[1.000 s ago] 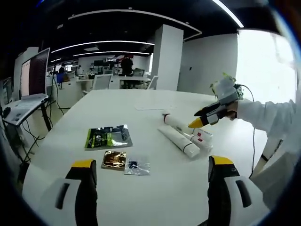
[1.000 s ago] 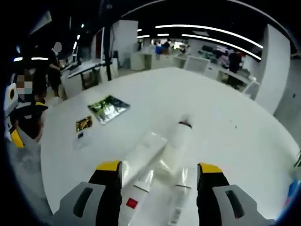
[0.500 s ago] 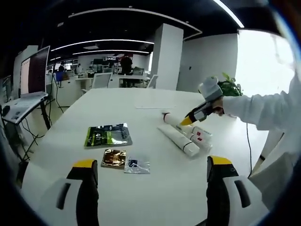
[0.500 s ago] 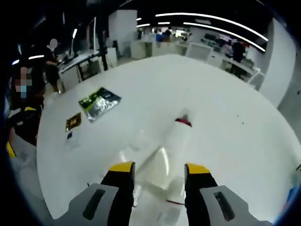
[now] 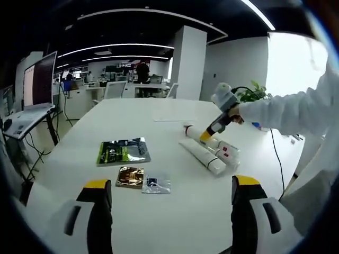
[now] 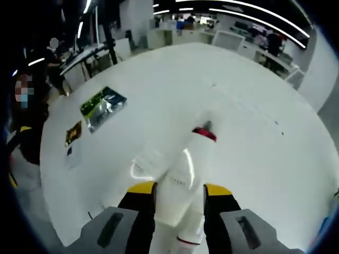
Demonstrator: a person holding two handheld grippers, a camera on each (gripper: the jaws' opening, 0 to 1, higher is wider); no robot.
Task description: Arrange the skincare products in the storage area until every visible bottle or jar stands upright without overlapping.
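Right claw (image 6: 179, 191) around white bottle (image 6: 190, 164), white table (image 6: 249, 95), open office.

The right gripper (image 6: 179, 191) has come down and forward onto the cluster of white tubes on the table. A second ago its yellow-tipped jaws stood wide apart above them; now they have narrowed to either side of the white bottle with the red band (image 6: 189, 165), which lies flat between them. From the left gripper view, the right gripper (image 5: 205, 135) has dropped from mid-air beside the tubes to their far end, its tip at the bottle (image 5: 197, 133).
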